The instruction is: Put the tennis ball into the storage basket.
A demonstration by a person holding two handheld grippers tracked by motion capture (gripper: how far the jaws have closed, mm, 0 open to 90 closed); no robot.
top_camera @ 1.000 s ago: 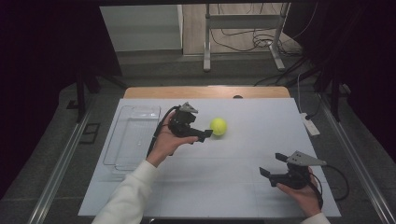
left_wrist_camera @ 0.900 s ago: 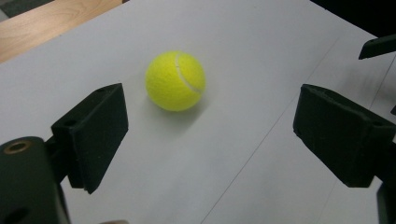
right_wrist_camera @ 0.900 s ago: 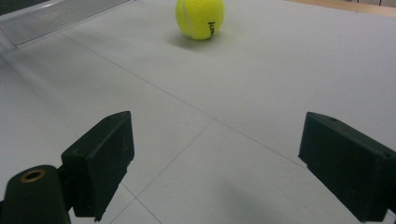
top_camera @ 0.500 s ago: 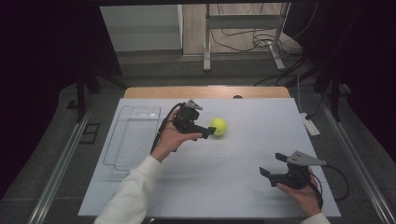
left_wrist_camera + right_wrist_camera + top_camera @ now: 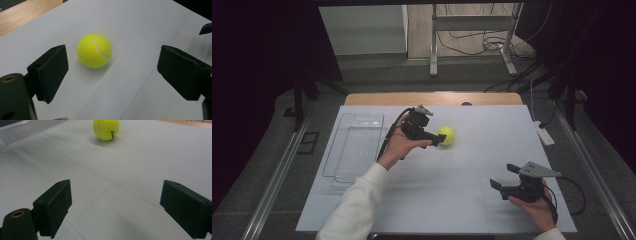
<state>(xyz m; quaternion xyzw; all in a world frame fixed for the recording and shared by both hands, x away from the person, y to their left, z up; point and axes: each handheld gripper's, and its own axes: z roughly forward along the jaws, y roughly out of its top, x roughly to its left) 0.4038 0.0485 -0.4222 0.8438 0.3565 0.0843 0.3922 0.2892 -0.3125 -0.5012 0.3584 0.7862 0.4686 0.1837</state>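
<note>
With the tennis ball [image 5: 94,50] resting free on the white worktop [image 5: 452,190] just ahead of the left gripper [image 5: 111,72], whose jaws stand wide and empty, best ease forward until the ball sits centred between them, then close gently.

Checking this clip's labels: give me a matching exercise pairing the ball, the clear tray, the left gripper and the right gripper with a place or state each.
Things:
1. ball
2. clear tray
3. left gripper
4. right gripper

Places or states:
A. open, near the table's front edge, far from the ball
B. empty, at the table's left side
C. open, right beside the ball
D. yellow-green, resting on the white table

Pairs: 1-D, 2-B, 3-C, 4-A
</note>
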